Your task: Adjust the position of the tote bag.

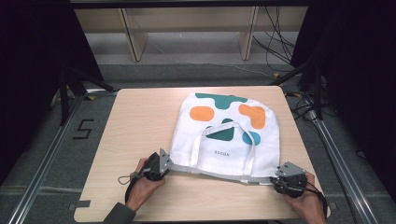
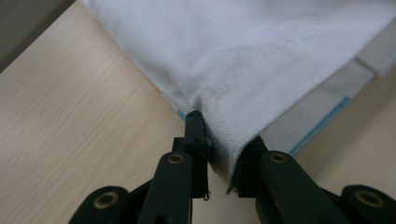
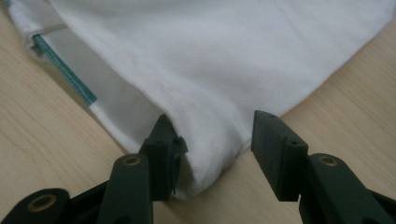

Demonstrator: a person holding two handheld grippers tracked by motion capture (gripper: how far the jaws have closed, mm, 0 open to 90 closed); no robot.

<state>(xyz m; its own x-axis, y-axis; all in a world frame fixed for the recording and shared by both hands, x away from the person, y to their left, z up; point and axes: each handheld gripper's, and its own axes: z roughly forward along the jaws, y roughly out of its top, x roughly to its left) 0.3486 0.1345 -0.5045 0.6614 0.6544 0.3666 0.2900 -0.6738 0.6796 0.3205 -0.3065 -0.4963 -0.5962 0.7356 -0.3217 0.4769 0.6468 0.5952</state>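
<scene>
A white tote bag [image 1: 224, 140] printed with orange and teal shapes lies flat on the wooden table [image 1: 140, 121], its handle strap [image 1: 203, 140] folded over it. My left gripper [image 1: 161, 164] is at the bag's near left corner. In the left gripper view its jaws [image 2: 224, 140] are shut on a puckered fold of the white cloth [image 2: 261, 56]. My right gripper [image 1: 286, 177] is at the near right corner. Its jaws [image 3: 215, 135] stand open around the cloth corner [image 3: 224, 46]: the left jaw touches the fold, the right jaw stands off it.
Bare wood runs along the table's left side and near edge. Teal stitching [image 3: 65, 70] marks the bag's inner hem. Behind the table stand wooden shelf legs [image 1: 133, 39] and loose cables [image 1: 280, 42]. Metal rails [image 1: 46, 154] flank both sides, with a "5" mark [image 1: 83, 129] on the floor.
</scene>
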